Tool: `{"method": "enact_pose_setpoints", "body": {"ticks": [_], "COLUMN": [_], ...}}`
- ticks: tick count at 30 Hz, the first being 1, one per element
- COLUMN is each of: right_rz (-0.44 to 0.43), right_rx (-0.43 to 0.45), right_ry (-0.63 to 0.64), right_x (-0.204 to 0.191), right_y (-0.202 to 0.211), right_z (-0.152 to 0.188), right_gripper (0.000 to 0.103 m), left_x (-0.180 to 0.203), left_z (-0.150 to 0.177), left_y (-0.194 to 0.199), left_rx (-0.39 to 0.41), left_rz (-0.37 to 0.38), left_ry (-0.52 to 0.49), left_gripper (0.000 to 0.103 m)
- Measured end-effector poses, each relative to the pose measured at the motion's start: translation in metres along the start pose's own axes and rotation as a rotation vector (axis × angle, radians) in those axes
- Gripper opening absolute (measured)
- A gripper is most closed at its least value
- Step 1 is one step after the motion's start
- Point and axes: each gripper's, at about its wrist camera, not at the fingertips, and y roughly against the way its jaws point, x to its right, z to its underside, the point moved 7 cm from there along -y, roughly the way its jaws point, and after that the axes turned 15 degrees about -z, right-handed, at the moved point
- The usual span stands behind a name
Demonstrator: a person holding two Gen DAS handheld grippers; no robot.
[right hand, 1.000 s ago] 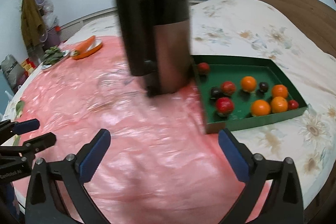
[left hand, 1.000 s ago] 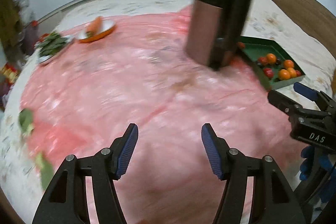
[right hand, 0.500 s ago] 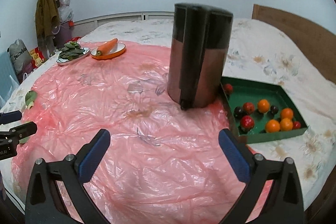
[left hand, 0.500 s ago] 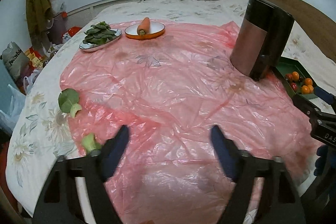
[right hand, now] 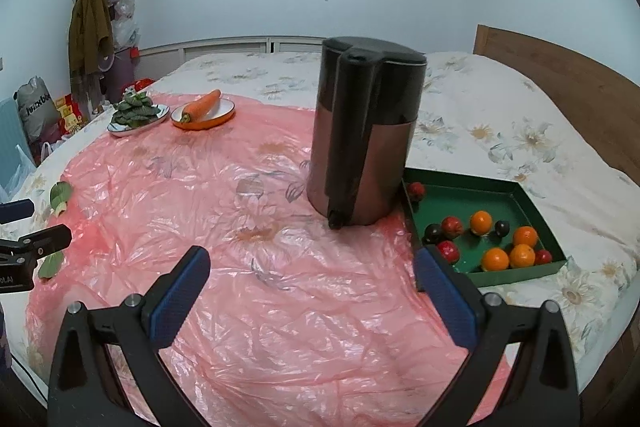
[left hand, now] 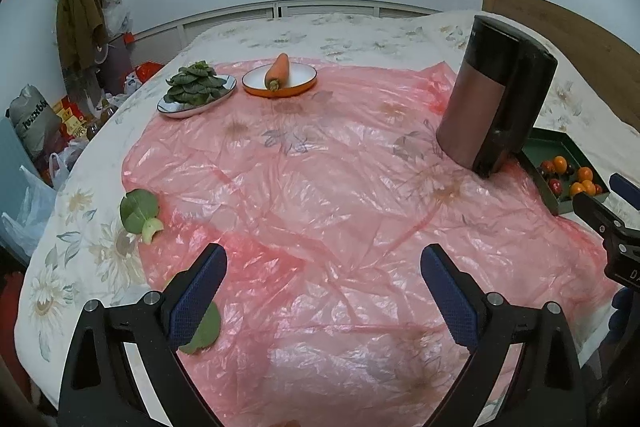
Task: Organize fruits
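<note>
Four oranges (right hand: 506, 247), red and dark fruits in green tray (right hand: 516, 277), left gripper (left hand: 323, 281), right gripper (right hand: 311, 285) wide apart, empty

Pink plastic sheet (right hand: 280, 307) is covering the flowered bed (right hand: 500, 115). Tall black-and-copper appliance (right hand: 362, 135) is standing upright on the sheet's right part. At the sheet's far left corner, carrot (right hand: 202, 103) is lying in an orange bowl (right hand: 204, 119), plate of leafy greens (right hand: 134, 113) sitting just beside it. Loose green leaves (left hand: 138, 211) are lying at the sheet's left edge.
</note>
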Motion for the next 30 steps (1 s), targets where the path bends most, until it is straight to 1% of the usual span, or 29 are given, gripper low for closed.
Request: {"method": "enact_pose_setpoints", "body": {"ticks": [1,3,6,20,30], "right_rz": [0.002,0.001,0.002,0.0,-0.006], "right_rx": [0.004,0.003,-0.006,-0.014,-0.013], "right_ry": [-0.004,-0.01,-0.013,-0.006,-0.003], "right_x": [0.003,0.005,0.009,0.008,0.003], "right_y": [0.002,0.002,0.003,-0.004,-0.006], "right_z": [0.0,0.0,0.003,0.006,0.006], "right_gripper": [0.103,0.103,0.103,0.103,0.103], "left_x": [0.0,-0.003,-0.005,-0.008,-0.004], "left_z": [-0.001,-0.004,-0.007,-0.011,-0.012], "left_y": [0.0,0.0,-0.002,-0.003,0.003], "left_rx": [0.003,0.011,0.014,0.029,0.048], "left_rz": [-0.013,-0.066,-0.093,-0.104,-0.076], "left_ry": [0.002,0.013,0.015,0.015,-0.002], "left_gripper": [0.095,0.095,0.095,0.096,0.096]}}
